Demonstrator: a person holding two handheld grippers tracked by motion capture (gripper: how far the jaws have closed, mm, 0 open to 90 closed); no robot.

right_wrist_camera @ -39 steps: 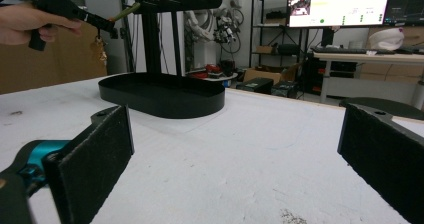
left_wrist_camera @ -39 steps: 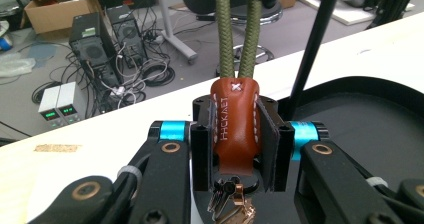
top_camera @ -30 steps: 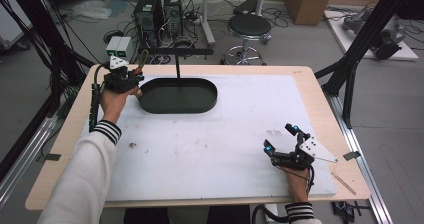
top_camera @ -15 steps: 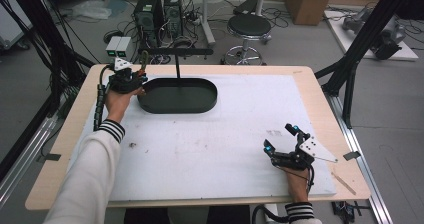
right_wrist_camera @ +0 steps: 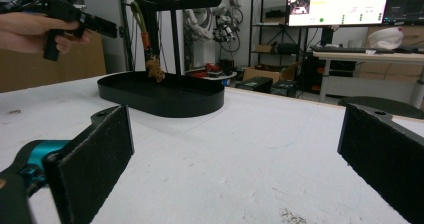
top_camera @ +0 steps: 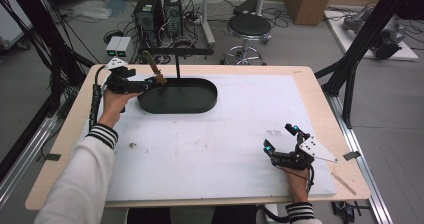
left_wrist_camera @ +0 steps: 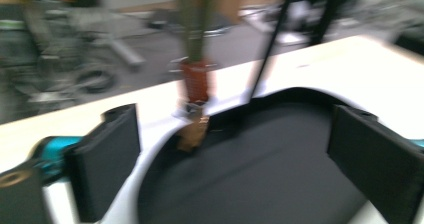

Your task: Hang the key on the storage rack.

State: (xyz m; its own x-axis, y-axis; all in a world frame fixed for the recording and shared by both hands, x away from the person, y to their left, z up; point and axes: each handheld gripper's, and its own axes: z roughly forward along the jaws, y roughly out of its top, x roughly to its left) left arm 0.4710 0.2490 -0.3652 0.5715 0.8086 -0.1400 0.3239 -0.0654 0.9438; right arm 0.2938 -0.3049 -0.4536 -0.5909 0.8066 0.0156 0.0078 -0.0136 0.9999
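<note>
Left hand-held gripper [top_camera: 150, 82], jaws apart, sits at the far-left rim of the black oval tray [top_camera: 178, 96] on the table [top_camera: 210, 139], seemingly lined up on the small hanging object [top_camera: 159, 79] just ahead, not yet between its jaws. Right hand-held gripper [top_camera: 281, 140] rests near the front right, jaws apart and empty, likely waiting. That brown-ended object hangs upright from the stand's crossbar [top_camera: 177, 50], long axis vertical, tip just over the tray rim.
</note>
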